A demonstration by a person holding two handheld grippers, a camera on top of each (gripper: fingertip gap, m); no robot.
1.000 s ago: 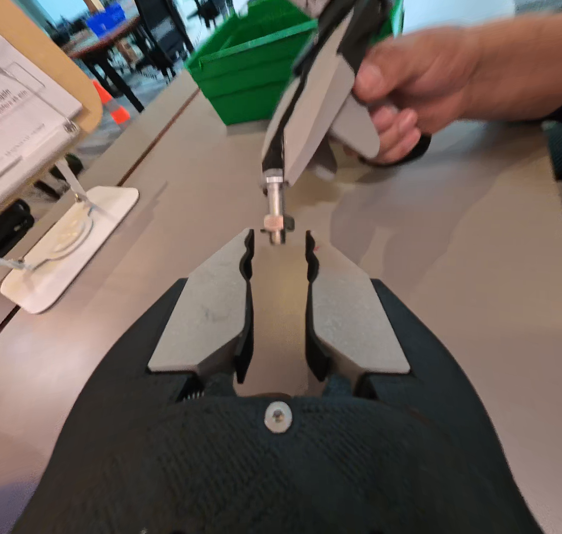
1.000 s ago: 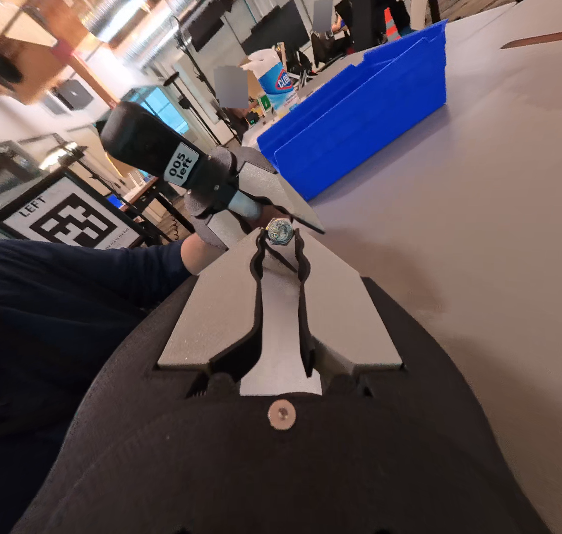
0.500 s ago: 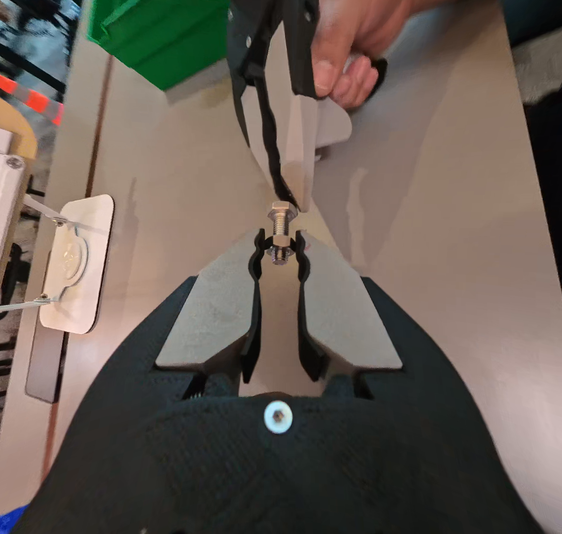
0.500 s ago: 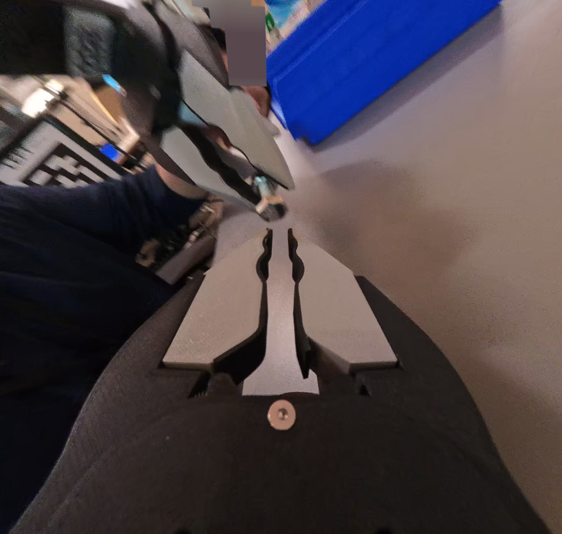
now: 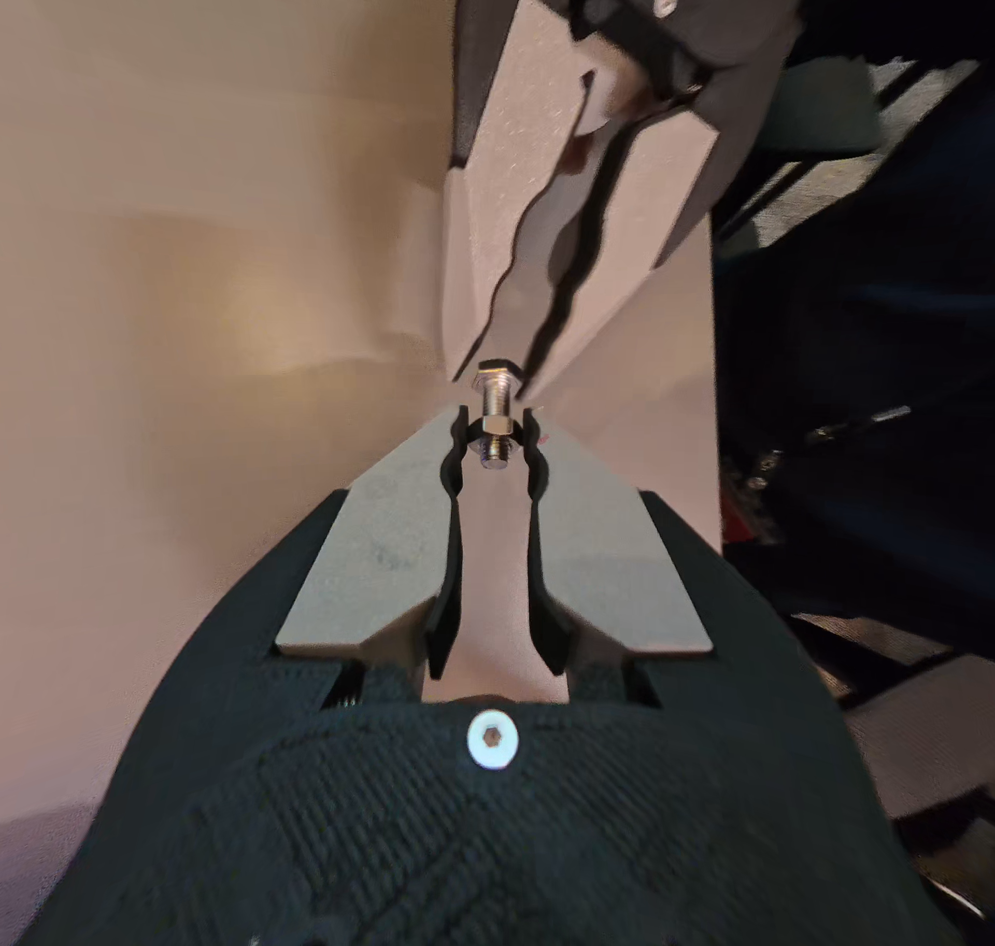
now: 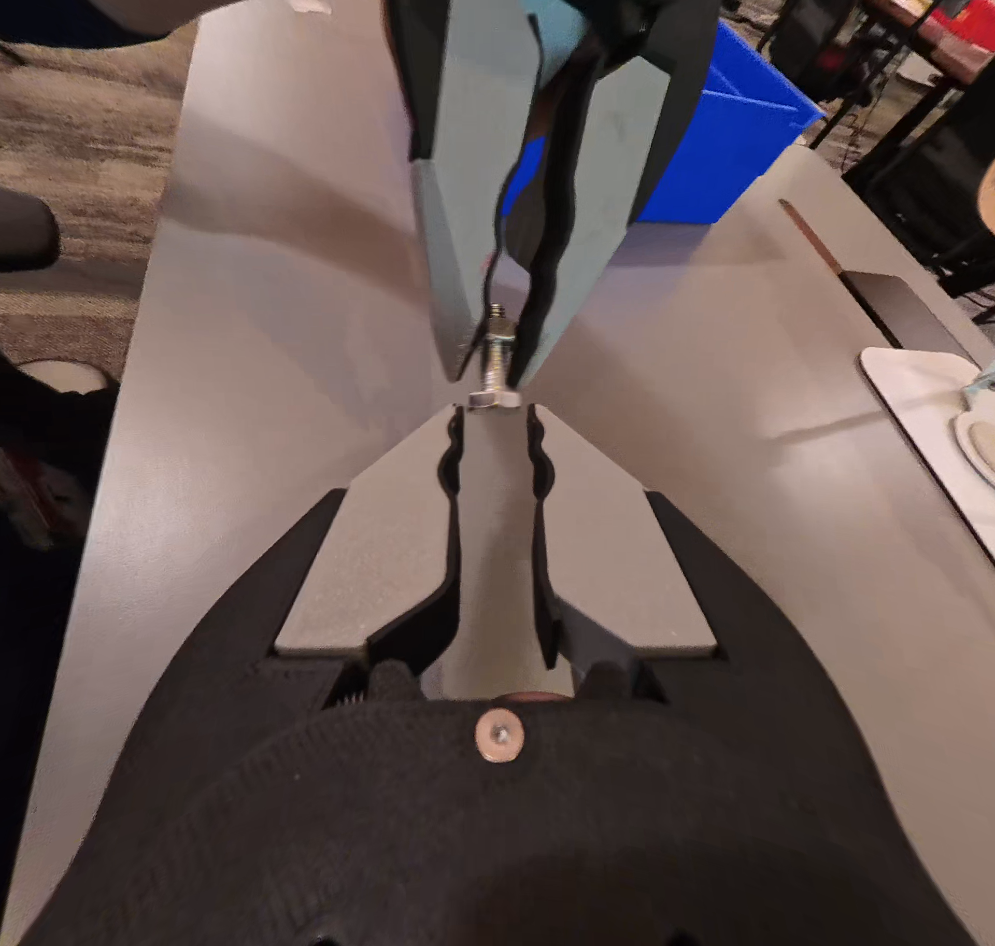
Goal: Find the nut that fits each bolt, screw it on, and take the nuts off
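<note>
My left gripper (image 5: 495, 419) is shut on a silver hex nut (image 5: 496, 426) that is threaded on a silver bolt (image 5: 494, 398). It holds both above the grey table (image 5: 215, 220). The bolt's threaded end points back at the left camera and its head (image 5: 495, 368) points away. My right gripper (image 6: 494, 414) is open. The bolt head (image 6: 492, 398) sits right at its fingertips, with a gap on each side. In the right wrist view the left gripper's fingers (image 6: 457, 193) come down from above and clamp the nut (image 6: 500, 330).
A blue bin (image 6: 743, 128) stands on the table behind the grippers. A white flat base (image 6: 926, 408) lies at the right edge of the right wrist view. The table's edge (image 5: 713, 328) runs close on the right of the left wrist view, with dark clutter beyond. Less than 4 cm separates the two grippers' tips. From either gripper's tips it is about 40 cm to the white flat base (image 6: 926, 408).
A second ago my right gripper held the bolt by its head and my left was open. The left shut on the nut. The right let go, drew off, then reopened at the bolt head.
</note>
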